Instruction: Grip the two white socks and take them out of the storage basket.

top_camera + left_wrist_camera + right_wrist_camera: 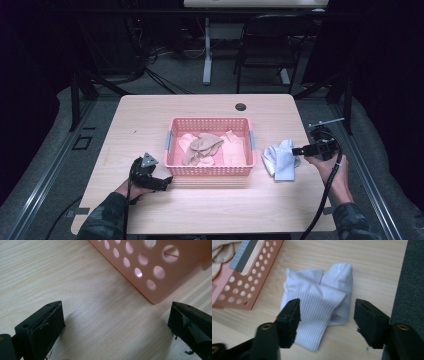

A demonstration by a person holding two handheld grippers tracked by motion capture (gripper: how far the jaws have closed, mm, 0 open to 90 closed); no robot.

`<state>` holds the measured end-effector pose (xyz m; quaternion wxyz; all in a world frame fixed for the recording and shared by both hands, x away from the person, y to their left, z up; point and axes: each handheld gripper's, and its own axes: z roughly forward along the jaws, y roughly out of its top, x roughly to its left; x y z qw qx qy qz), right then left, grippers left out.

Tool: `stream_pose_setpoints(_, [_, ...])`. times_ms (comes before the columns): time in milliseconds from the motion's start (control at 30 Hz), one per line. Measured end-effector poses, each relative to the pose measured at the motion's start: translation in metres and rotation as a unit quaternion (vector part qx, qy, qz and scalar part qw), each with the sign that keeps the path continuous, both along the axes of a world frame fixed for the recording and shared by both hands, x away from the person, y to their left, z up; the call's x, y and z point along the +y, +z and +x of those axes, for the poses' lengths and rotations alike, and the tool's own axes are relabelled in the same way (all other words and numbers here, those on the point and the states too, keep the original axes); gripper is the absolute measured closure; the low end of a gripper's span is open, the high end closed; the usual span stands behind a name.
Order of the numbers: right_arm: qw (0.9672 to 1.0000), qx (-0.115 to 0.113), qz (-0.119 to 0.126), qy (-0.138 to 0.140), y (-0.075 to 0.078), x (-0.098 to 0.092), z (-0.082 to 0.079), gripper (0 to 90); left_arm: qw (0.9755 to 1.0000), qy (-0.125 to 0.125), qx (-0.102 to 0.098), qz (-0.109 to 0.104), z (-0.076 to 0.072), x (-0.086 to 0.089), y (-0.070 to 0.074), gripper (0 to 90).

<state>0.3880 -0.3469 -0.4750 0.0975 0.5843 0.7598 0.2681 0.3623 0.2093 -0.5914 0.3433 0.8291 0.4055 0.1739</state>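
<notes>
A pink perforated basket (210,170) sits mid-table with beige and pale pink socks (201,146) inside. To its right lies a crumpled white ribbed sock (281,159), also seen in the right gripper view (322,300). My right gripper (299,150) hovers at the sock's right edge; its jaws (327,320) stand open over the sock, pads not pressing it. My left gripper (167,184) rests on the table at the basket's front left corner, jaws (116,327) wide open with bare wood between them and the basket wall (150,267) just ahead.
The table's right edge (402,277) and grey floor lie close beside the white sock. A round cable hole (240,106) is at the table's far side. A chair and desk legs stand behind the table.
</notes>
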Motion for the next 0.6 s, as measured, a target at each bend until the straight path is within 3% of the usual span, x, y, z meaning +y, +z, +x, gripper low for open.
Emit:
stream_pose_setpoints(233, [0.9999,-0.006,-0.002,0.015,-0.002,-0.009,-0.027,18.0,1.0000,0.000,0.000,0.000,0.000,0.000,0.000,0.5])
stream_pose_setpoints(400, [0.9997,0.009,-0.008,0.020,-0.010,-0.013,-0.049,11.8,1.0000,0.000,0.000,0.000,0.000,0.000,0.000,0.5])
stream_pose_setpoints(567, [0.9992,0.026,-0.016,0.024,-0.022,-0.011,-0.057,8.2,1.0000,0.000,0.000,-0.001,0.000,0.000,0.000,0.4])
stream_pose_setpoints(600, [0.9986,0.039,-0.018,0.030,-0.027,-0.011,-0.058,7.5,1.0000,0.000,-0.001,-0.003,0.001,-0.001,0.000,0.4])
